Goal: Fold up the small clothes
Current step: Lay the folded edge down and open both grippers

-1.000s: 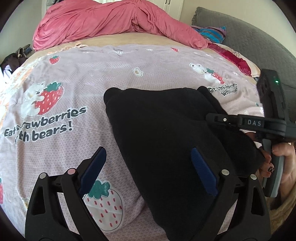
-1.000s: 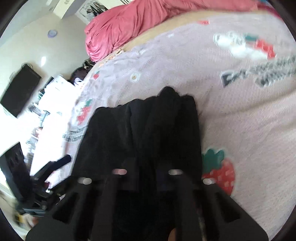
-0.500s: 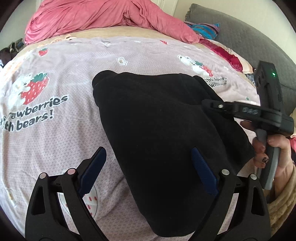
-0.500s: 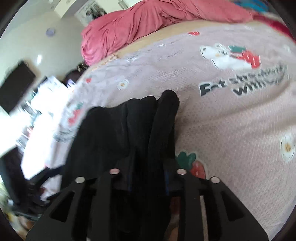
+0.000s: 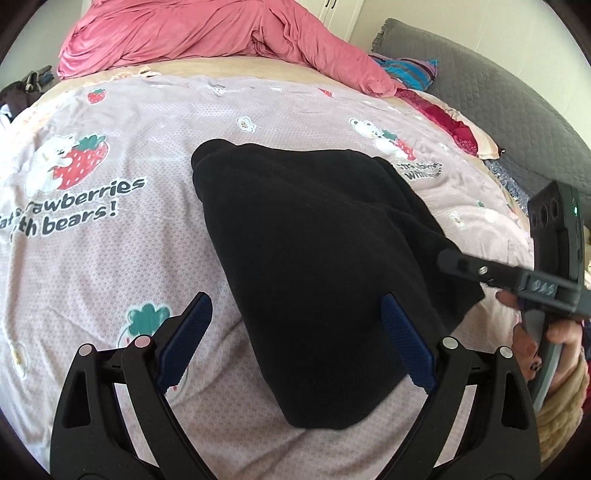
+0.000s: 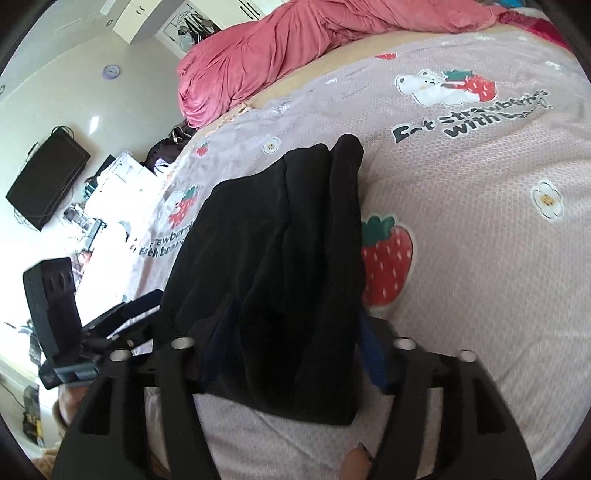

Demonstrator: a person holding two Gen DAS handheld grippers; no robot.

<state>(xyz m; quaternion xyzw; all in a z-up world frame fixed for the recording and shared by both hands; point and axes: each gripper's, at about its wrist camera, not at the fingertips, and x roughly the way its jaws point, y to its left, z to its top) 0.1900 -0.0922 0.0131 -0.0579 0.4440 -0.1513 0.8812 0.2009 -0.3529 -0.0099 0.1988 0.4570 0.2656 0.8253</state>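
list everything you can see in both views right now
black garment: one, black, folded, lying on the bedspread in front of both tongs
bedspread: one, pale lilac with strawberry and bear prints and dark lettering, covering the bed
pink duvet: one, pink, bunched up at the far end of the bed
striped cloth: one, blue and purple stripes, far right beside the duvet
grey quilted headboard: one, grey, along the bed's right side
wall screen: one, black, on the wall left of the bed
wall clock: one, purple, on the far wall
left tongs: one, black with blue pads, open, near edge of the garment between the fingers
right tongs: one, black with blue pads, garment between the fingers, grip unclear
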